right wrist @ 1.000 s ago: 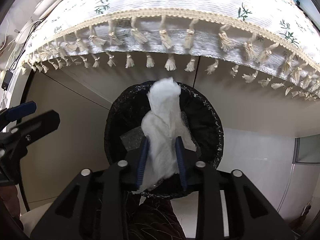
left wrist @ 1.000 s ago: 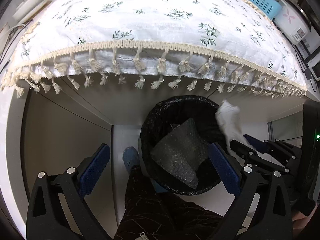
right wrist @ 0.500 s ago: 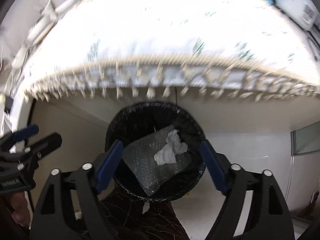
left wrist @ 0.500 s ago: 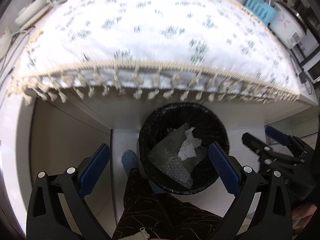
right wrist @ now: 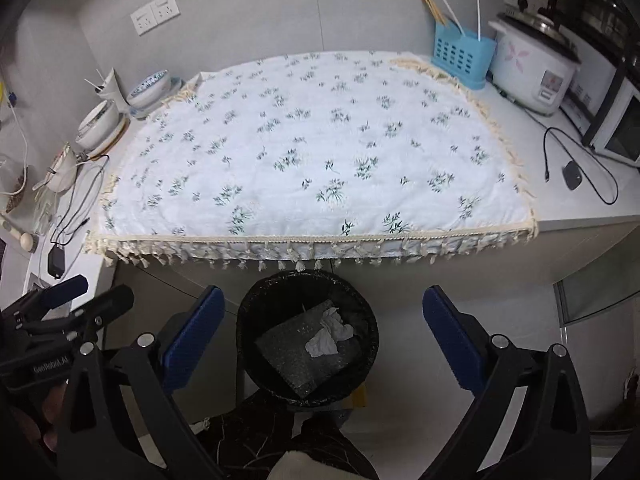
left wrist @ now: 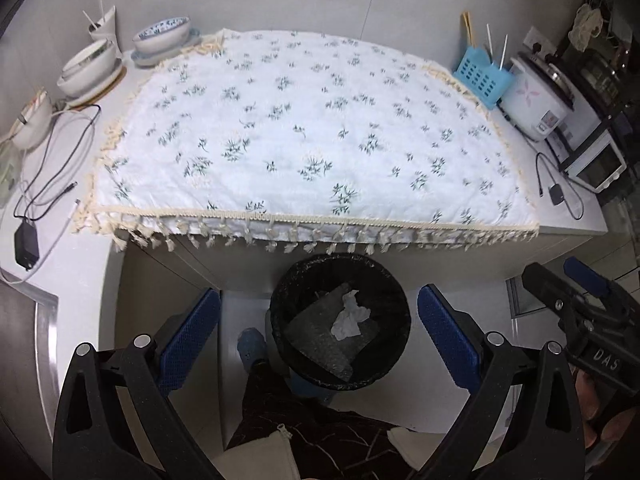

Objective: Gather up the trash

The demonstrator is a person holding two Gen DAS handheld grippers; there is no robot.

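A black-lined trash bin (left wrist: 394, 300) (right wrist: 246, 320) stands on the floor under the table's front edge. Inside it a crumpled white tissue (left wrist: 350, 316) (right wrist: 328, 338) lies on a sheet of bubble wrap (left wrist: 316, 344) (right wrist: 292, 360). My left gripper (left wrist: 318, 300) hangs high above the bin, open, with nothing between its blue pads. My right gripper (right wrist: 322, 294) is also above the bin, its jaws opening wide and nothing between them. Each gripper shows at the edge of the other's view: the right gripper (left wrist: 560, 284), the left gripper (right wrist: 80, 296).
A floral tablecloth (left wrist: 304, 140) (right wrist: 312, 152) with a tasselled fringe covers the table. Bowls (left wrist: 88, 68) and cables (left wrist: 52, 152) sit at its left; a blue utensil basket (right wrist: 460, 56), rice cooker (right wrist: 532, 68) and small oven (right wrist: 624, 128) at its right. A person's dark trouser leg (left wrist: 304, 424) is below.
The right gripper's jaws opened and let go of the white tissue, which dropped into the bin. Both grippers rose, bringing the whole table top into view.
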